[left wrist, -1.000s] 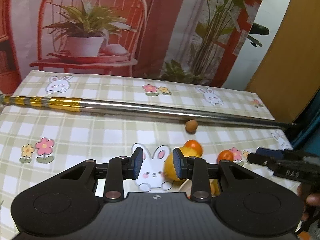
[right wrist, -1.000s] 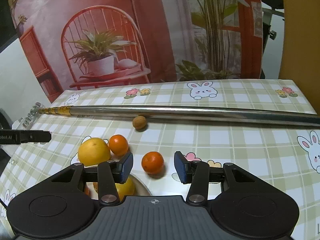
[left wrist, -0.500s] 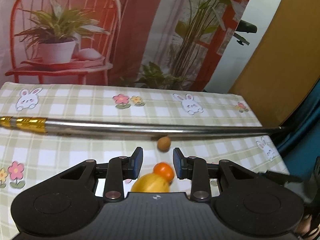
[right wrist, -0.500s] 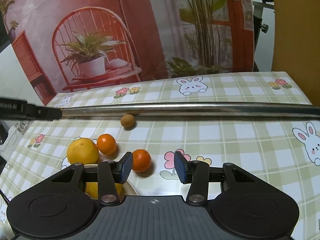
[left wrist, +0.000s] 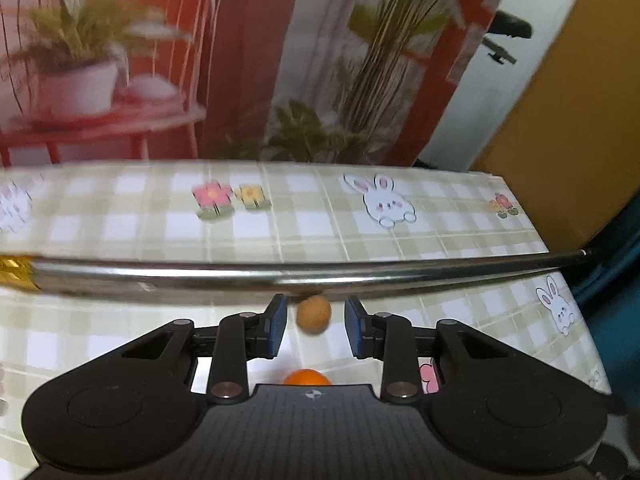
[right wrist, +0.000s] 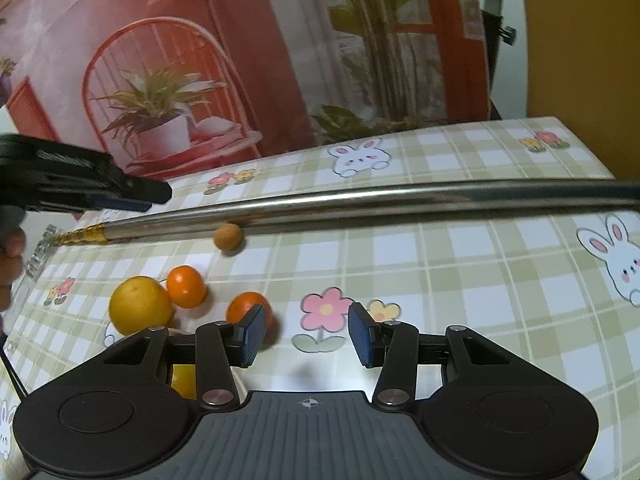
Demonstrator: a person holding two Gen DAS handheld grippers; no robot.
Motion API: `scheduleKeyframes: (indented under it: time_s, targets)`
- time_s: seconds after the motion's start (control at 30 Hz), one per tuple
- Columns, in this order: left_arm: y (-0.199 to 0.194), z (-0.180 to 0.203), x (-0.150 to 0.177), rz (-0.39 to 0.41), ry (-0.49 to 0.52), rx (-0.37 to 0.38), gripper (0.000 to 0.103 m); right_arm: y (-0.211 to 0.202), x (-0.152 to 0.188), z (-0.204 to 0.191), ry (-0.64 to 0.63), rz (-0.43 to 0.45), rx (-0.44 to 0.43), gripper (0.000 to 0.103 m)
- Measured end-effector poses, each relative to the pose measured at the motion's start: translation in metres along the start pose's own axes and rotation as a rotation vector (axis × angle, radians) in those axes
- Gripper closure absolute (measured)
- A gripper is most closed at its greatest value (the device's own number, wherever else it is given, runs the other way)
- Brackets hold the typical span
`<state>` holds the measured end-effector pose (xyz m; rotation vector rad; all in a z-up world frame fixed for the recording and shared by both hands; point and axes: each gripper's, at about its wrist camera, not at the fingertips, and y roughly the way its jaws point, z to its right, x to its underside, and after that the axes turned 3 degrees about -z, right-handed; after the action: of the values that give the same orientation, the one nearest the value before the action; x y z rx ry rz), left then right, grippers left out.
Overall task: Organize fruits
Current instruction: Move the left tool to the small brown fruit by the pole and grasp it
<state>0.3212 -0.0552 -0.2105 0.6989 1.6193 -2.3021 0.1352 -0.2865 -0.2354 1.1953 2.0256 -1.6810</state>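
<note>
Left gripper (left wrist: 313, 325): I am closing its jaws right now. The small brown fruit (left wrist: 313, 314) is showing between the two blue pads, but the pads are not touching it. So the jaws are still apart and are holding nothing.
Small brown fruit: It is sitting on the table (left wrist: 328, 236), right up against the long metal pole (left wrist: 248, 276). In the right wrist view I am seeing it (right wrist: 228, 236) just under the pole too, apart from the other fruits.
Right gripper (right wrist: 307, 334): I am holding its jaws partly apart over the table. Nothing is between the pads, only the flower picture (right wrist: 325, 314) on the cloth.
Orange by the right gripper (right wrist: 245, 308): It is sitting on the table, partly hiding behind the left blue pad. I cannot tell if the pad is touching it.
Other orange (right wrist: 186, 286): It is sitting right next to the big yellow fruit (right wrist: 140, 310), and they look like they are touching.
Orange in the left wrist view (left wrist: 307, 377): I am seeing only its top, peeking over the black gripper body.
Yellow thing low down (right wrist: 183, 382): It is showing under the right gripper's arm. I cannot tell what it is.
Metal pole: It is lying across the table from side to side, with a gold band (right wrist: 86, 235) at one end.
Person's hand (right wrist: 10, 256): It is showing at the left edge, holding the left gripper.
</note>
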Motion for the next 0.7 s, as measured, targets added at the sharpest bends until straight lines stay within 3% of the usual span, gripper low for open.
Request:
scheduleKeyframes:
  time_s: [0.3,0.7]
  targets:
    - [0.040,-0.014,-0.004,-0.063,-0.125,0.035,0.076,0.001,0.008,0.017,0.041,-0.006,0.004,0.060]
    - [0.058,-0.010,-0.006,-0.083,-0.090,0.006,0.076,0.004,0.012,0.023,0.056,-0.016,-0.001,0.060]
